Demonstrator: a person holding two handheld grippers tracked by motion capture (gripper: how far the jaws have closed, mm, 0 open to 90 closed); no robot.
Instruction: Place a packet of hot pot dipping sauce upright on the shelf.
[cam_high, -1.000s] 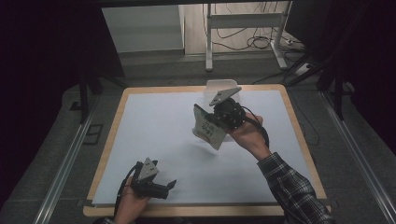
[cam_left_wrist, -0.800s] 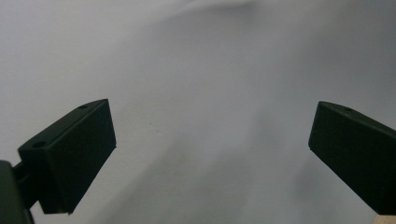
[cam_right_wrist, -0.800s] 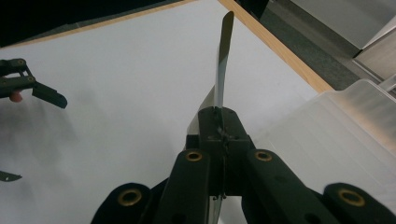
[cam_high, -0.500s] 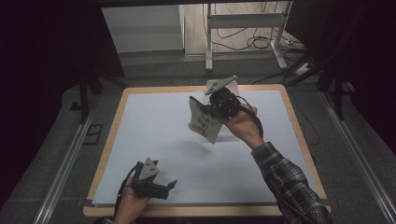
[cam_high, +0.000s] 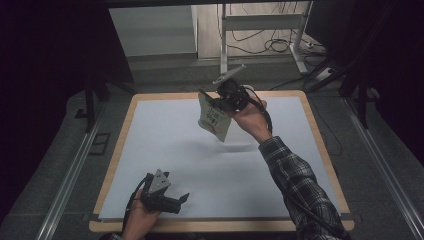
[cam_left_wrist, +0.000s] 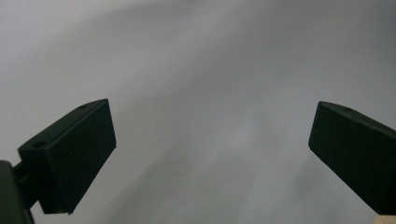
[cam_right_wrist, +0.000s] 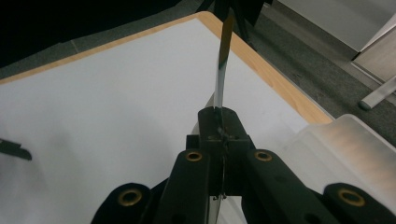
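A flat pale packet (cam_high: 214, 118) with green print hangs in the air over the far middle of the white table sheet (cam_high: 165, 145). My right gripper (cam_high: 221, 101) is shut on its upper edge. In the right gripper view the packet (cam_right_wrist: 223, 60) is seen edge-on, rising straight out of the closed jaws of the right gripper (cam_right_wrist: 219, 117). My left gripper (cam_high: 181, 201) rests low at the table's front left, held by a hand. Its jaws stand wide apart in the left gripper view (cam_left_wrist: 210, 149), with nothing but bare white sheet between them.
The table has a wooden rim (cam_high: 320, 145) around the white sheet. A pale translucent object (cam_right_wrist: 348, 140) lies just beside the right gripper. Behind the table stand a metal desk frame (cam_high: 223, 45) and floor cables (cam_high: 280, 45). Dark surroundings flank both sides.
The right gripper has carried the packet higher and farther toward the table's back edge. The left gripper has stayed where it was.
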